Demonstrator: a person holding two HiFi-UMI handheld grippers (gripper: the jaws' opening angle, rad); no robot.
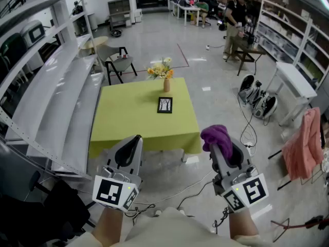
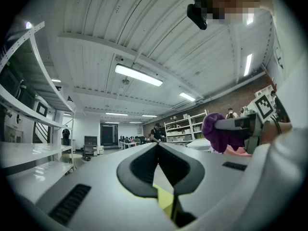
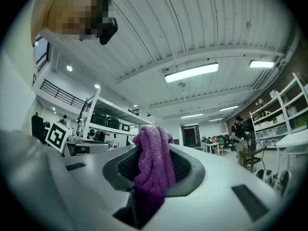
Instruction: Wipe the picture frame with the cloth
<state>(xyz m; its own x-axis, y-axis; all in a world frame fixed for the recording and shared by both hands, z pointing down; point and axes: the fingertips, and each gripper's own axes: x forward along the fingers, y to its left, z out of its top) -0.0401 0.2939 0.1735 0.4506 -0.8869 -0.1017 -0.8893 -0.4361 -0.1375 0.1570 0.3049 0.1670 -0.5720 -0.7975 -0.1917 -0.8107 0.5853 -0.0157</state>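
Head view: the picture frame [image 1: 165, 105] lies flat on the far table [image 1: 128, 122], well apart from the left gripper [image 1: 131, 147] and right gripper [image 1: 222, 147]; left gripper view: jaws closed together, nothing between them; right gripper view: jaws clamp the cloth [image 3: 153, 170], its lower end hidden between them.

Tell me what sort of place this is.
Probably a large lab or workshop hall. Long white metal shelving lines both sides, desks stand at the far end, and a green-clothed table in the open middle is staged with a picture frame.
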